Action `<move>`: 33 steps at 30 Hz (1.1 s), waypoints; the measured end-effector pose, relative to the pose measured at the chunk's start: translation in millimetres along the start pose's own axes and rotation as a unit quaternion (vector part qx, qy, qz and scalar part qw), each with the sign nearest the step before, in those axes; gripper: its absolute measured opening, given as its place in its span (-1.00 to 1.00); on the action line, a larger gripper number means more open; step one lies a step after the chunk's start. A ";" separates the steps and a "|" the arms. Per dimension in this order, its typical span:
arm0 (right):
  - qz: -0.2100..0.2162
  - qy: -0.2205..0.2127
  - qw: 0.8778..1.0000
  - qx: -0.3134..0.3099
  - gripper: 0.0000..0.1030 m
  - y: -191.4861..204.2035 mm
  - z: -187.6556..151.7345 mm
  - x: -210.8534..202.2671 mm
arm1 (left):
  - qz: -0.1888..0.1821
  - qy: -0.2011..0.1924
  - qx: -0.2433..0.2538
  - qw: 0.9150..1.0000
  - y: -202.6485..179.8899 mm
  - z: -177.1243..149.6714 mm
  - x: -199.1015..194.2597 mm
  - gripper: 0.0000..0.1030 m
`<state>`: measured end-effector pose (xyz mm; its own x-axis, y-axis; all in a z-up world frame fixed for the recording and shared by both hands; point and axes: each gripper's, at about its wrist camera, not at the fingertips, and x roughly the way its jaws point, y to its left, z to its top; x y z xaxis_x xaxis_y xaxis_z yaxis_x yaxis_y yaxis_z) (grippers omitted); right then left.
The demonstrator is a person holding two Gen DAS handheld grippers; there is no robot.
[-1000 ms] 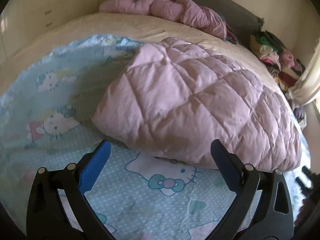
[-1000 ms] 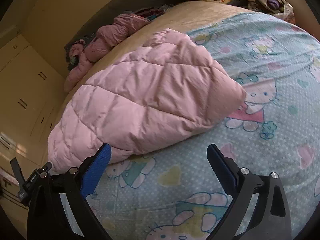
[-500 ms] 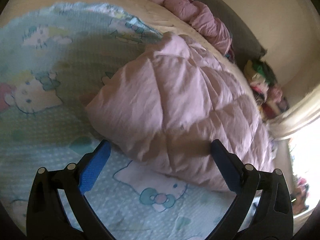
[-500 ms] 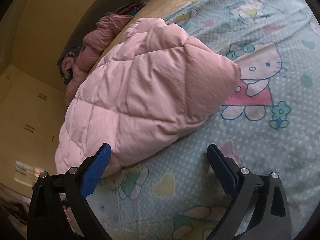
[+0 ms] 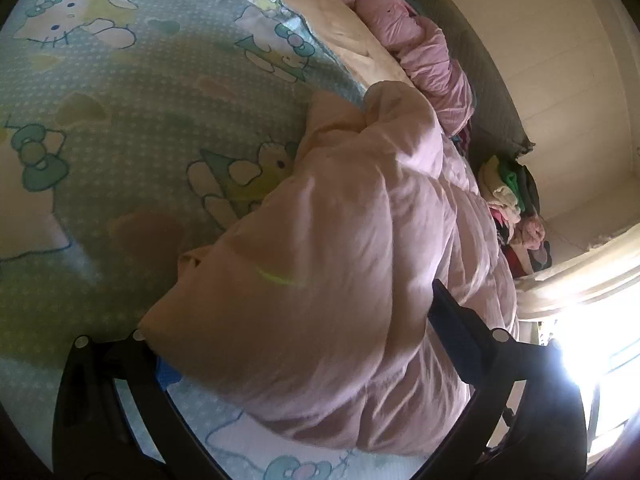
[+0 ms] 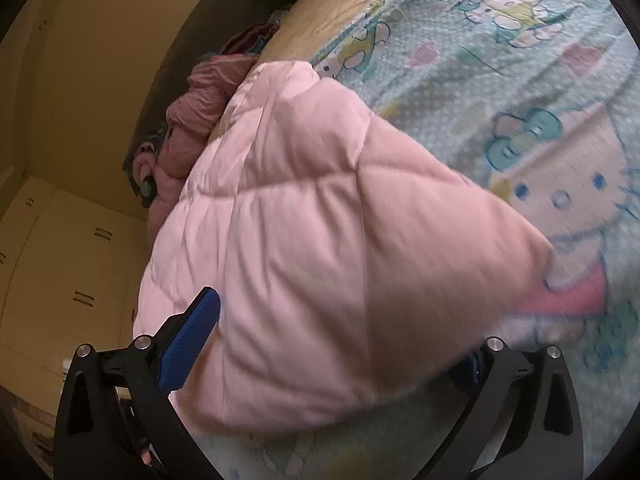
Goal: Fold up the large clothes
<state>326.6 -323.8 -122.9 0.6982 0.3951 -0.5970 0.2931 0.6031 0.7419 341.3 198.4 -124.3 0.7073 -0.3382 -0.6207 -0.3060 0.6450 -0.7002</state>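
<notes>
The left gripper (image 5: 304, 344) stands wide apart, its fingers spread to either side of the near corner of the pink quilted jacket (image 5: 352, 280); the padded fabric bulges into the gap between them, and whether either pad actually presses it cannot be told. The right gripper (image 6: 340, 344) is likewise spread wide, with the jacket's (image 6: 320, 240) other near corner filling the space between its fingers, the blue pad (image 6: 188, 344) on one side lying just beside the fabric.

The jacket lies on the cartoon-cat bedsheet (image 5: 120, 120), puffy and bundled rather than flat. In the left wrist view its long axis runs from the near corner by the gripper away across the bed, toward the far side of the sheet, ending in a crumpled bunch of fabric. In the right wrist view the same bulk stretches away from the gripper, narrowing to a point near the sheet's far edge (image 6: 480, 60).

Beyond the jacket, past the sheet's far edge, a second rumpled pink garment (image 5: 420, 48) lies on the plain beige bedding. Farther along from the jacket sits a pile of mixed clothes (image 5: 516, 204). Beyond the jacket in the right wrist view stands a cream wardrobe (image 6: 72, 272).
</notes>
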 end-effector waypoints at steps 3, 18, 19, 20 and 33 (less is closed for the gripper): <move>0.006 -0.012 1.000 0.001 0.92 0.6 5.2 7.0 | -0.003 -0.004 -0.003 1.000 1.1 2.6 5.3 0.84; -0.009 -0.054 0.993 -0.105 -0.07 29.6 -1.5 14.7 | 0.000 -0.053 0.025 0.998 -21.8 2.5 5.4 0.29; -0.017 -0.061 0.990 -0.126 -0.14 37.2 -3.2 11.8 | -0.001 -0.062 0.039 0.997 -28.0 2.4 -0.3 0.09; -0.029 -0.068 0.986 -0.152 -0.17 45.7 -5.2 9.2 | 0.000 -0.067 0.051 0.996 -34.0 2.8 -3.4 -0.05; -0.046 -0.117 0.928 -0.350 -0.42 125.6 -37.3 -34.6 | 0.002 -0.136 0.192 0.972 -106.1 -7.0 -65.3 -0.28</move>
<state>315.0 -235.8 -20.5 0.8384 0.2080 -0.5038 -0.0813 0.9617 0.2618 323.1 147.3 -12.0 0.8649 -0.1753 -0.4704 -0.0859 0.8716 -0.4826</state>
